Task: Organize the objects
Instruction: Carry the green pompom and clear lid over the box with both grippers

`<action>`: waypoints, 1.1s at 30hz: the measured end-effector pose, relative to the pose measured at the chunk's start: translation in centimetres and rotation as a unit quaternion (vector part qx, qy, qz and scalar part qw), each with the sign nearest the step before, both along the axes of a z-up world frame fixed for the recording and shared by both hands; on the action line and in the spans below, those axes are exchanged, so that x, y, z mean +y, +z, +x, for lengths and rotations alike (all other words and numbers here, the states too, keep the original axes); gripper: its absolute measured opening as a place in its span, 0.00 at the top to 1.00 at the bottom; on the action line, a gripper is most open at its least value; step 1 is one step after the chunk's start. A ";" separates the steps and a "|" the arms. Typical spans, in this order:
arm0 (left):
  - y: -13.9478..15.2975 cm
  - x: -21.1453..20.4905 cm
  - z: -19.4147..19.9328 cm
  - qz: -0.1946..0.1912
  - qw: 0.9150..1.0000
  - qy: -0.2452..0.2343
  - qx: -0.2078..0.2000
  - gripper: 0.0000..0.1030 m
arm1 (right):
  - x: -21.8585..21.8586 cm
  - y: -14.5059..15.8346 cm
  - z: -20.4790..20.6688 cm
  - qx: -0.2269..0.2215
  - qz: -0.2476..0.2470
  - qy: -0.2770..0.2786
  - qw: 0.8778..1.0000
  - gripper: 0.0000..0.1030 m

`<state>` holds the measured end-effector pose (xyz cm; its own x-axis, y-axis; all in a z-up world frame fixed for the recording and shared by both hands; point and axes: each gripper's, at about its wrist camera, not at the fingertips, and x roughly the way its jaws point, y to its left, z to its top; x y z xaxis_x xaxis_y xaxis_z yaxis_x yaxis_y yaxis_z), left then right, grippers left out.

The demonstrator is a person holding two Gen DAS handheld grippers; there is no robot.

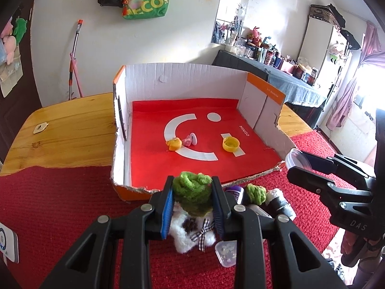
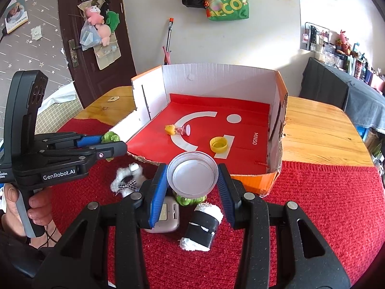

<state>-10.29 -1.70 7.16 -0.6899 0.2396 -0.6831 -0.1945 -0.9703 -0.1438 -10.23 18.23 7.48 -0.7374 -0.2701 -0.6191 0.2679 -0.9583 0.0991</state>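
Since the green yarn bundle (image 1: 192, 190) is soft and light, it squashes between the pads of the left tongs (image 1: 192, 207), which pinch it at mid-body just before the cardboard box (image 1: 182, 77). The right tongs (image 2: 192, 187) grip a clear plastic lid (image 2: 192, 174) by its rim; it looks stiff and probably slippery. Below lie a white plush toy (image 2: 126, 180), a second green bundle (image 1: 256, 192) and a black-banded roll (image 2: 203, 226) on the red mat (image 2: 324, 204) over the surface. The box's torn front edge looks low enough to pass over.
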 end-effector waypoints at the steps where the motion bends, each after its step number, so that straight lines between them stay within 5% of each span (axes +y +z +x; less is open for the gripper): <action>1: 0.0 0.0 -0.2 -0.001 1.000 0.000 -0.001 0.71 | -0.1 0.1 -0.2 -0.001 0.000 0.001 1.000 0.62; 33: -2.0 0.8 -6.8 0.002 0.997 -0.031 -0.069 0.71 | -0.4 -1.7 -7.8 -0.089 -0.014 0.037 0.995 0.62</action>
<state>-17.08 -0.92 5.20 -0.5725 0.2825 -0.7697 -0.2321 -0.9562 -0.1783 -18.02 17.88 5.79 -0.5947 -0.3392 -0.7289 0.3140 -0.9326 0.1778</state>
